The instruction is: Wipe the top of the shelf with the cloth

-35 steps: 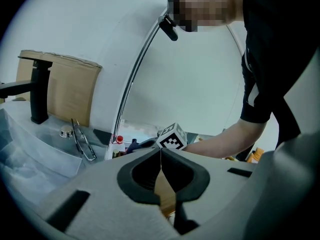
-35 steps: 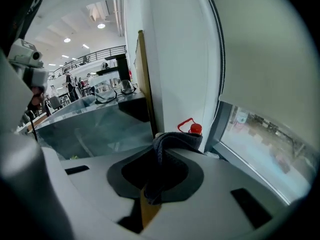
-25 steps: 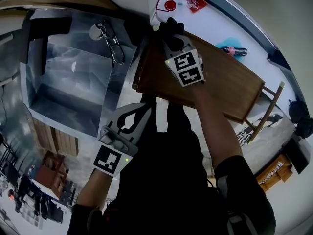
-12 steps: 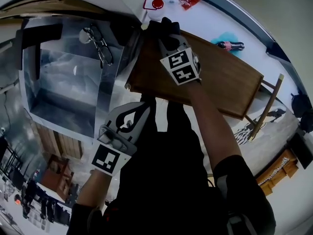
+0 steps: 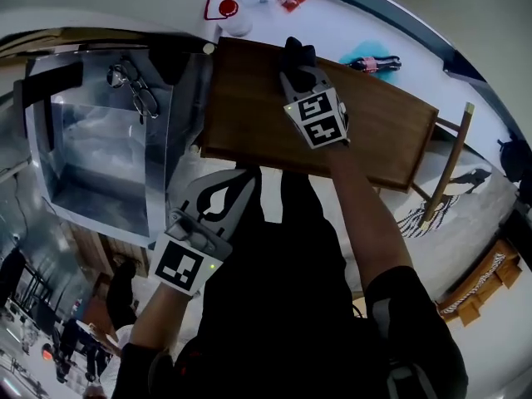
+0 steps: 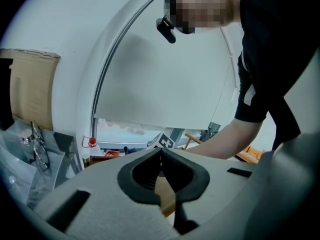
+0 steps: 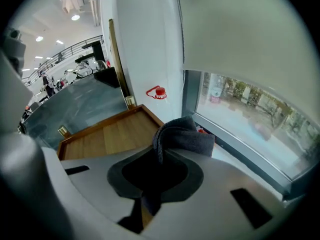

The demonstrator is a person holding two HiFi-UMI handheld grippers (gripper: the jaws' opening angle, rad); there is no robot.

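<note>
While R gripper (image 7: pixel 159 154) clamps cloth (image 7: pixel 184 133), bin (image 5: pixel 58 181) prob. holds glasses (image 5: pixel 137 94).

I log the brown wooden shelf (image 5: pixel 249 115), its flat top bordered by a low raised rim, carrying one thing that I can see: the dark grey cloth (image 5: pixel 297 54), bunched up and resting near the far long edge.

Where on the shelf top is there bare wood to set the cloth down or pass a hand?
Bare wood lies on the shelf top between its left end and the right gripper holding the cloth, and again from the gripper to the right end. The windowsill behind is cluttered.
</note>
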